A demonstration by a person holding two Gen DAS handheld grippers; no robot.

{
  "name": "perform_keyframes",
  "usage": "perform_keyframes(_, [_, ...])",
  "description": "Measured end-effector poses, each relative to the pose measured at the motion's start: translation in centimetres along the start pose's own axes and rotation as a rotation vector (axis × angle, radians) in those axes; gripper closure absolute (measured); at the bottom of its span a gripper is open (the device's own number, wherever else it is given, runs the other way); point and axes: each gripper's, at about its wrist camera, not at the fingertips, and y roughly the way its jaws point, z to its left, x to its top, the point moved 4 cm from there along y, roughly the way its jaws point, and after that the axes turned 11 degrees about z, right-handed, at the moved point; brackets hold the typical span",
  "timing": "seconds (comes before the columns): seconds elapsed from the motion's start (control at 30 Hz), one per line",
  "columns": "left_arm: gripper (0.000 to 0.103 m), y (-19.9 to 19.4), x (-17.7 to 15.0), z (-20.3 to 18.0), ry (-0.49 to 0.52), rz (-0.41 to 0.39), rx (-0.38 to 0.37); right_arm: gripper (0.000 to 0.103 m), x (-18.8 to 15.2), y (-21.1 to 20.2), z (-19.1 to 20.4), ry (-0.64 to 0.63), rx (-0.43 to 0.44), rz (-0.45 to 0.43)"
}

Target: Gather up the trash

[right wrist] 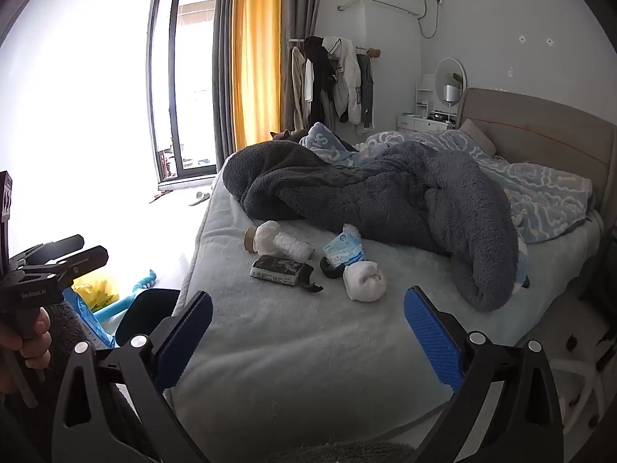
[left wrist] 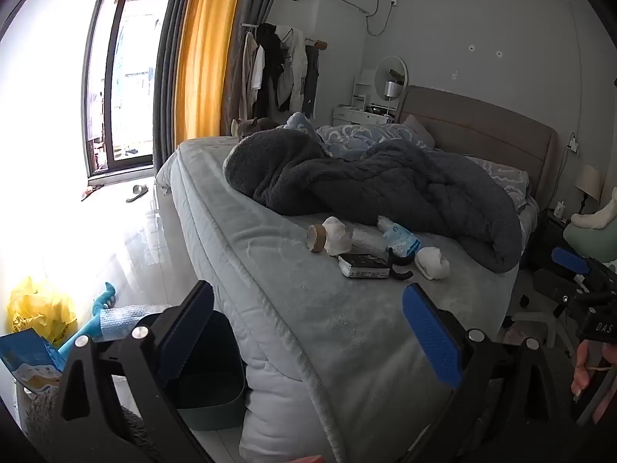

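A bedroom with a pale blue bed [right wrist: 289, 347] and a rumpled grey blanket [right wrist: 385, 193]. The trash [right wrist: 308, 262], including wrappers, a cardboard roll and crumpled tissue, lies clustered on the bed ahead. My left hand-held gripper [left wrist: 320, 332] and right hand-held gripper [right wrist: 308, 332] both stand wide, empty.

**Daylight glare, fisheye warp**

Strong daylight pours through the glass door [left wrist: 115, 88], blowing the floor [left wrist: 96, 231] out to white glare. The bed [right wrist: 308, 328] is evenly, softly lit. Both views bend at the edges, with dark vignetted corners and mild softness.
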Motion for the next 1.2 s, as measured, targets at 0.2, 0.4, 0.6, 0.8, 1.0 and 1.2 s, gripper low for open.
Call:
perform_keyframes(0.2, [0.003,-0.01,0.0,0.0,0.0,-0.001,0.0,0.003,-0.07,-0.01,0.09,-0.001,0.0,-0.006])
perform_keyframes(0.4, [0.003,-0.02,0.0,-0.01,0.0,-0.001,-0.002,0.003,-0.11,-0.02,0.14,-0.005,-0.004,-0.006])
perform_keyframes(0.6, [0.003,0.0,0.0,0.01,-0.002,0.0,-0.002,0.003,-0.13,-0.02,0.14,-0.007,-0.006,-0.005])
perform_keyframes(0.8, [0.003,-0.01,0.0,-0.01,0.0,0.0,-0.002,0.003,-0.12,-0.03,0.13,-0.008,-0.007,-0.005])
perform_keyframes(1.0, [0.003,-0.02,0.0,0.0,-0.001,0.0,-0.002,0.003,-0.11,-0.03,0.12,-0.009,-0.007,-0.004])
perform_keyframes(1.2, [0.003,-0.01,-0.01,-0.01,0.0,0.0,-0.001,0.003,-0.11,-0.01,0.13,-0.01,-0.008,-0.004])
